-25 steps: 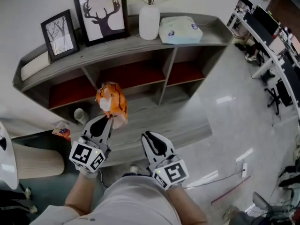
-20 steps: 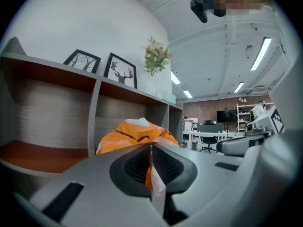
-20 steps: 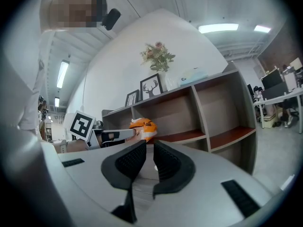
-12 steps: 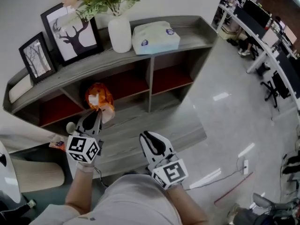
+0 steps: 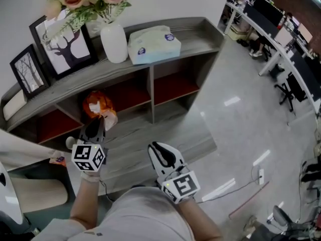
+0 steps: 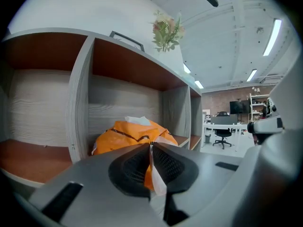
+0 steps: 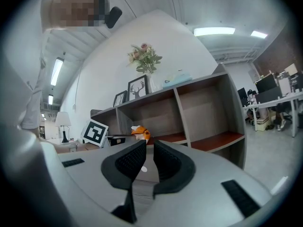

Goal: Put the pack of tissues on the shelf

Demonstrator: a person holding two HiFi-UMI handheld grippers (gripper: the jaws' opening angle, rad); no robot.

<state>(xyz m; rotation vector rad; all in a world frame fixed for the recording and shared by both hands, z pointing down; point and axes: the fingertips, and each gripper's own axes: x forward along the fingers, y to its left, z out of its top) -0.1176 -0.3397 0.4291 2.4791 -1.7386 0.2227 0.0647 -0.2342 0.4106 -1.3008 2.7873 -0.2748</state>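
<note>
The pack of tissues (image 5: pixel 95 105) is an orange plastic-wrapped bundle. It lies at the mouth of a red-backed compartment in the grey wooden shelf (image 5: pixel 173 30). My left gripper (image 5: pixel 100 121) pinches the pack's thin wrapper edge between its pads, and its jaws are just opening. In the left gripper view the pack (image 6: pixel 124 134) rests on the compartment floor right ahead of the left gripper (image 6: pixel 150 146). My right gripper (image 5: pixel 159 150) hangs lower, in front of the shelf, jaws a narrow gap apart and holding nothing. The right gripper view shows the right gripper (image 7: pixel 149 148) with the pack (image 7: pixel 140 134) beyond it.
On the shelf top stand a pale green tissue pack (image 5: pixel 154 43), a white vase of flowers (image 5: pixel 114 43) and two framed pictures (image 5: pixel 67 51). Desks and office chairs (image 5: pixel 281 49) line the right side. A cable (image 5: pixel 241 187) lies on the shiny floor.
My left gripper has carried the orange pack forward and down into the shelf compartment. The right gripper has stayed where it was.
</note>
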